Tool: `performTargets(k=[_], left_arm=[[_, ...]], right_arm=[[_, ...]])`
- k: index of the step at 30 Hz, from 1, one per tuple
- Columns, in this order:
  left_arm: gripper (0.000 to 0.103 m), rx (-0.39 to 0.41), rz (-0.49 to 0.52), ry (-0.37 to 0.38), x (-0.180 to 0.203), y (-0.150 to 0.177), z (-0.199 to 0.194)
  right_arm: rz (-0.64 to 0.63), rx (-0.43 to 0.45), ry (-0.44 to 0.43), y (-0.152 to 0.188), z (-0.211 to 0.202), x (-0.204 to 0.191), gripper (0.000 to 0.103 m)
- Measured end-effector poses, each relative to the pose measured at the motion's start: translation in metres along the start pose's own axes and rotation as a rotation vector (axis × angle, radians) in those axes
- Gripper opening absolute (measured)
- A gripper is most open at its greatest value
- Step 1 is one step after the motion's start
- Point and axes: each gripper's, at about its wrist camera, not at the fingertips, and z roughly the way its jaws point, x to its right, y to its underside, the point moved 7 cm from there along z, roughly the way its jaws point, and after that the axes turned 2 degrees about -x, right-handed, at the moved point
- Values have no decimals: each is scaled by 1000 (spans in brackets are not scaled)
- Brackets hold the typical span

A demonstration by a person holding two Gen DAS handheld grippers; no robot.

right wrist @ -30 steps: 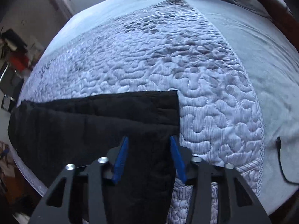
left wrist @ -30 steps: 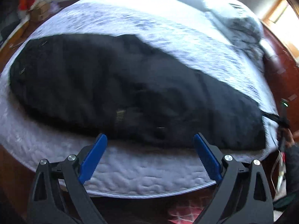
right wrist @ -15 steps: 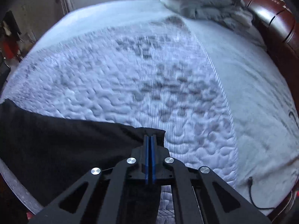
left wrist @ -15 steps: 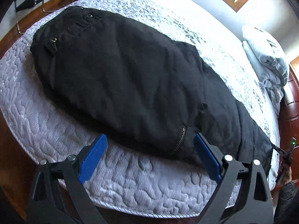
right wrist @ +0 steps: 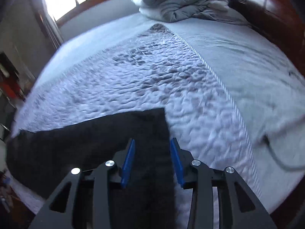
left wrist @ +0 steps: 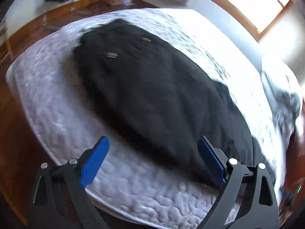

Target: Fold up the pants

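Black pants [left wrist: 152, 99] lie flat along the near edge of the bed's quilted white cover [left wrist: 47, 103], waistband with metal buttons at the far left. My left gripper [left wrist: 152, 158] is open wide and empty, above the bed edge near the pants' middle. In the right wrist view the leg hem end of the pants [right wrist: 118, 133] lies on the cover [right wrist: 152, 80]. My right gripper [right wrist: 152, 158] is open, its blue pads either side of the hem corner, holding nothing.
A bunched grey duvet [right wrist: 181, 5] lies at the head of the bed by the dark wooden headboard [right wrist: 276, 24]. A dark cable [right wrist: 276, 156] lies on the sheet at the right. Wooden floor [left wrist: 24, 30] and clutter surround the bed's foot.
My right gripper was shut on the hem half a second ago and has opened, letting the pants leg go. My left gripper has swung toward the waistband end, still open.
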Motion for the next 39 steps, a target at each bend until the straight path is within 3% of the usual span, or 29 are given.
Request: performTargets(k=[7, 12, 16, 19, 20, 21, 22, 23, 24, 26, 28, 30, 34, 37, 39], left_arm=[[93, 25, -254, 58, -63, -46, 4], [96, -31, -404, 135, -88, -57, 30], [99, -22, -442, 153, -92, -61, 40], [95, 4, -406, 170, -82, -71, 41], [65, 8, -382, 174, -76, -71, 41], [48, -2, -354, 176, -70, -73, 43], [47, -4, -340, 144, -67, -74, 45], [37, 0, -330, 152, -62, -77, 44], [29, 12, -320, 170, -56, -80, 41], [24, 55, -311, 235, -49, -87, 29], [23, 82, -300, 254, -50, -87, 23], [24, 46, -288, 170, -62, -77, 38], [31, 61, -295, 154, -71, -63, 43], [47, 36, -282, 129, -71, -55, 36], [76, 6, -271, 129, -70, -49, 31]], right_arm=[[21, -9, -58, 58, -24, -38, 43], [-26, -40, -71, 80, -25, -66, 48], [-21, -48, -81, 81, -26, -76, 48], [-29, -54, -72, 80, -24, -82, 48], [-24, -58, -76, 79, -23, -84, 48], [-23, -60, -78, 79, -23, -86, 48], [-24, -63, -77, 79, -22, -88, 48], [-26, -64, -78, 79, -21, -90, 48], [-31, -64, -79, 79, -20, -93, 48], [-33, -67, -84, 81, -19, -98, 48], [-27, -68, -86, 82, -18, -99, 48], [-3, -71, -93, 84, -16, -97, 48], [107, -69, -128, 89, -19, -83, 50], [186, -55, -148, 94, -24, -66, 51], [253, -48, -156, 98, -28, -51, 53]])
